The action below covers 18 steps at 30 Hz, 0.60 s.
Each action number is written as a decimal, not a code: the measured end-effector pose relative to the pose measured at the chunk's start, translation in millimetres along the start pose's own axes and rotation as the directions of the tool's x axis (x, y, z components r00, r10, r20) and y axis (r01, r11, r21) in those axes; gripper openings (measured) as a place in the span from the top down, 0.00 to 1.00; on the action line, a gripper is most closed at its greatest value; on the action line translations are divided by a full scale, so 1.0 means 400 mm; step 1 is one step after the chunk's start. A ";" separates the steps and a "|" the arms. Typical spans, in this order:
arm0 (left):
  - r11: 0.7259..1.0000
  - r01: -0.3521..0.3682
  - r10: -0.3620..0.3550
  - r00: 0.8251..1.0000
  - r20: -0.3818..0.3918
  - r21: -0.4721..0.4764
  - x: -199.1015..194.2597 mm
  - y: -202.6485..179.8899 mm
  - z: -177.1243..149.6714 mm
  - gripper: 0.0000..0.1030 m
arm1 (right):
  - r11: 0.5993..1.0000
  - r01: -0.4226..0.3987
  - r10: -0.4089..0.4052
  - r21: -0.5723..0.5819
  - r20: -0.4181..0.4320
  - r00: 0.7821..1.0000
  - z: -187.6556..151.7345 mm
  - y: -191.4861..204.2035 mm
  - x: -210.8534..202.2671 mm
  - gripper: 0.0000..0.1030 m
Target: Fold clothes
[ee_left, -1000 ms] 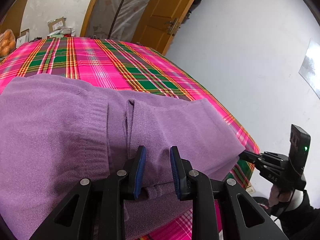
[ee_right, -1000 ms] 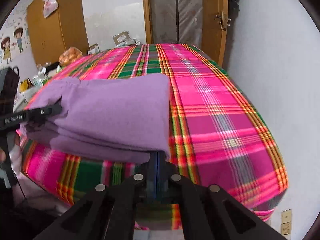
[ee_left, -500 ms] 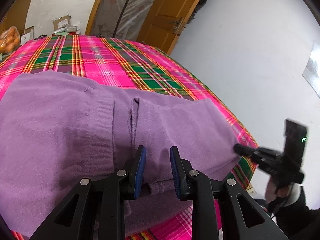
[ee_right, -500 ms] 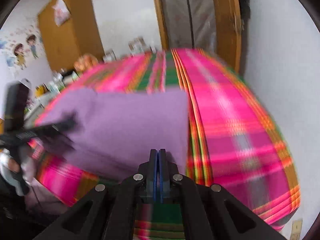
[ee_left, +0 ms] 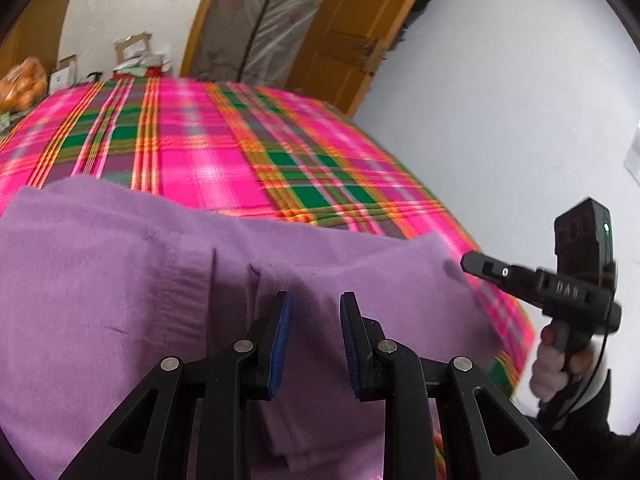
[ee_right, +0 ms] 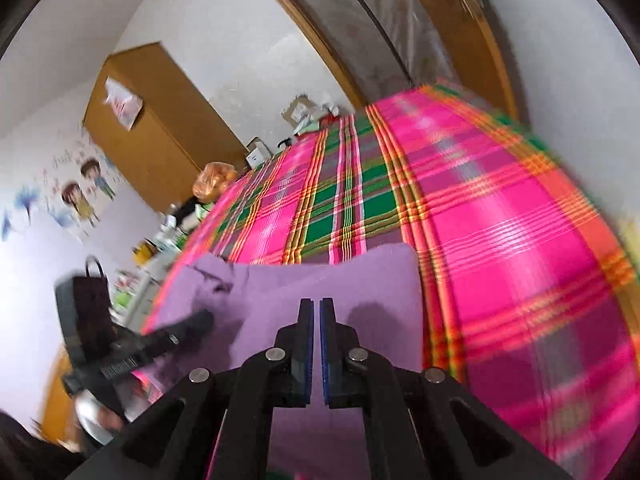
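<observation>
Purple garment (ee_left: 120, 280) lies folded on the near end of the plaid bedspread (ee_left: 192, 152), its right edge close to the bedspread's corner. Left gripper (ee_left: 314, 340): jaws set apart, straddling a raised fold of the garment. Right gripper (ee_right: 316, 344): narrow gap, apparently empty (view blurred), poised over the garment's near edge.

Lighting: bright, even, diffuse; source not evident. Shadows: soft, on the purple garment (ee_left: 120, 288) below each gripper. Blur: motion smear across the plaid bedspread (ee_right: 520, 264), heaviest toward 3 o'clock in the right view. Distortion: fisheye bowing; black vignette at corners.
</observation>
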<state>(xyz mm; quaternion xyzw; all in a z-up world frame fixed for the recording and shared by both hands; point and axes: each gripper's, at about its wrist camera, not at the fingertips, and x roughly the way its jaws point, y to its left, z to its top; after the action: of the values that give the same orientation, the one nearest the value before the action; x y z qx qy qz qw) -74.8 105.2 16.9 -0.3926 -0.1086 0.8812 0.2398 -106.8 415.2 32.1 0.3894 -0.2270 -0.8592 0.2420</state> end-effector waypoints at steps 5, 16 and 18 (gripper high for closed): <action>1.000 0.012 -0.012 1.000 0.002 0.005 0.018 0.010 -0.012 0.75 | 0.961 -0.039 0.050 0.274 -0.033 0.998 0.030 -0.141 0.069 1.00; 0.999 0.041 -0.041 0.999 -0.001 -0.012 0.016 0.019 -0.018 0.75 | 0.937 -0.045 0.042 0.347 0.014 0.999 0.056 -0.186 0.083 0.97; 0.999 0.038 -0.038 0.999 -0.002 -0.010 0.018 0.018 -0.017 0.75 | 0.938 -0.037 0.034 0.346 0.014 0.999 0.061 -0.188 0.088 1.00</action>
<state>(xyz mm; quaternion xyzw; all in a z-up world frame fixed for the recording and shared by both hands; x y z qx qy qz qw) -76.2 102.5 5.0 -0.3926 -0.1204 0.8755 0.2546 -164.3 458.0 -16.5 0.4186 -0.3824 -0.8028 0.1843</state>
